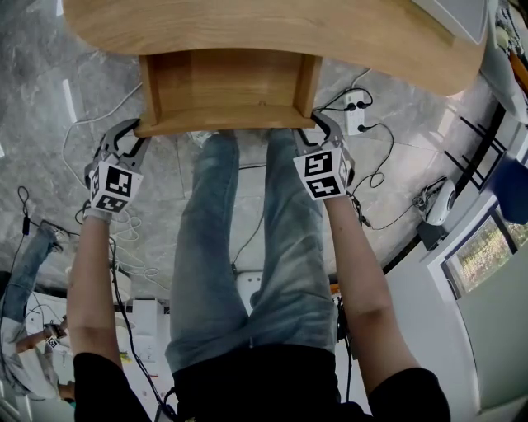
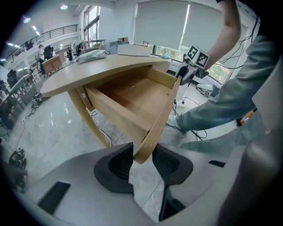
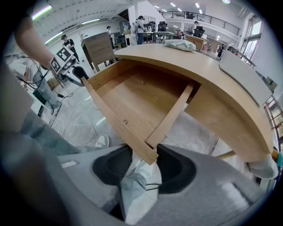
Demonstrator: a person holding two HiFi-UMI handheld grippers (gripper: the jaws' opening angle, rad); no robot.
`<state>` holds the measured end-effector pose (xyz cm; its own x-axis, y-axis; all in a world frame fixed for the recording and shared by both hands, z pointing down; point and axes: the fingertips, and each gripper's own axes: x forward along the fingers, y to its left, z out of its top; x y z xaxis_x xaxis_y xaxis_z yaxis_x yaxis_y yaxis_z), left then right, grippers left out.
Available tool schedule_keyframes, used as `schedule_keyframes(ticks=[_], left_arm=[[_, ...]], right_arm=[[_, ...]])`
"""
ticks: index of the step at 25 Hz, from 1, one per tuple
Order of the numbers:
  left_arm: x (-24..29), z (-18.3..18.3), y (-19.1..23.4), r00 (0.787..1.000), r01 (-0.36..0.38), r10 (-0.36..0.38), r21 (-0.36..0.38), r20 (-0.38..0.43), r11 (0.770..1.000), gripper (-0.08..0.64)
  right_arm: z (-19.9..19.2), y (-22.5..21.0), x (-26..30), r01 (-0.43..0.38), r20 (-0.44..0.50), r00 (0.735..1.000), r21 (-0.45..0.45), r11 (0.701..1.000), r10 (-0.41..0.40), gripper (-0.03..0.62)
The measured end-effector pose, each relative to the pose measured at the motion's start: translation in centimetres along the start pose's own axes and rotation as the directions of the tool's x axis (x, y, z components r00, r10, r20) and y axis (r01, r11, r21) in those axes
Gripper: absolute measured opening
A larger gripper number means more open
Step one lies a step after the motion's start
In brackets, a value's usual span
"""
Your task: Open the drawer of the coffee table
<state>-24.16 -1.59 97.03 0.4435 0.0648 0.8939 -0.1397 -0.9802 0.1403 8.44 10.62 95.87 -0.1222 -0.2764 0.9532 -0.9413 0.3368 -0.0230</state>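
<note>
The left hand-held gripper and right hand-held gripper each pinch a corner of the drawer; uneven pulling could slip one free or jam it askew in the desk.

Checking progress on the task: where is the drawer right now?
Head view, top centre: the drawer juts from under the coffee table, above the person's knees, its front corners clamped by the left gripper and the right gripper.
</note>
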Motion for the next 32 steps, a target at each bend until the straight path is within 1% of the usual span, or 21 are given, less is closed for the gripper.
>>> schedule_keyframes(ticks=[7, 13, 19, 23, 26, 32], left_arm=[[0.4, -0.7, 0.2, 1.000, -0.005, 0.005, 0.004, -0.022, 1.000, 0.147], [1.2, -1.4, 0.0, 0.998, 0.003, -0.001, 0.030, -0.058, 1.000, 0.149], [2.0, -2.0, 0.1, 0.997, 0.000, 0.004, 0.047, -0.075, 0.999, 0.149], [1.9, -1.6, 0.1, 0.997, 0.001, 0.003, 0.046, -0.076, 0.999, 0.152], [2.2, -2.0, 0.0, 0.996, -0.004, 0.007, 0.041, -0.089, 0.999, 0.155], [2.2, -2.5, 0.0, 0.993, -0.045, 0.046, 0.018, -0.109, 0.999, 0.156]], right_arm=[[-0.8, 1.1, 0.6, -0.002, -0.026, 1.000, 0.029, 1.000, 0.003, 0.166], [-1.3, 1.4, 1.4, -0.014, -0.057, 0.998, 0.006, 1.000, 0.014, 0.166], [-1.6, 1.6, 2.3, -0.005, -0.074, 0.997, -0.007, 1.000, 0.004, 0.166], [-1.6, 1.3, 2.2, -0.006, -0.073, 0.997, -0.019, 1.000, 0.005, 0.168], [-1.8, 1.4, 2.6, -0.014, -0.088, 0.996, -0.023, 1.000, 0.012, 0.173], [-1.7, 1.9, 2.7, -0.039, -0.119, 0.992, -0.040, 0.998, 0.034, 0.178]])
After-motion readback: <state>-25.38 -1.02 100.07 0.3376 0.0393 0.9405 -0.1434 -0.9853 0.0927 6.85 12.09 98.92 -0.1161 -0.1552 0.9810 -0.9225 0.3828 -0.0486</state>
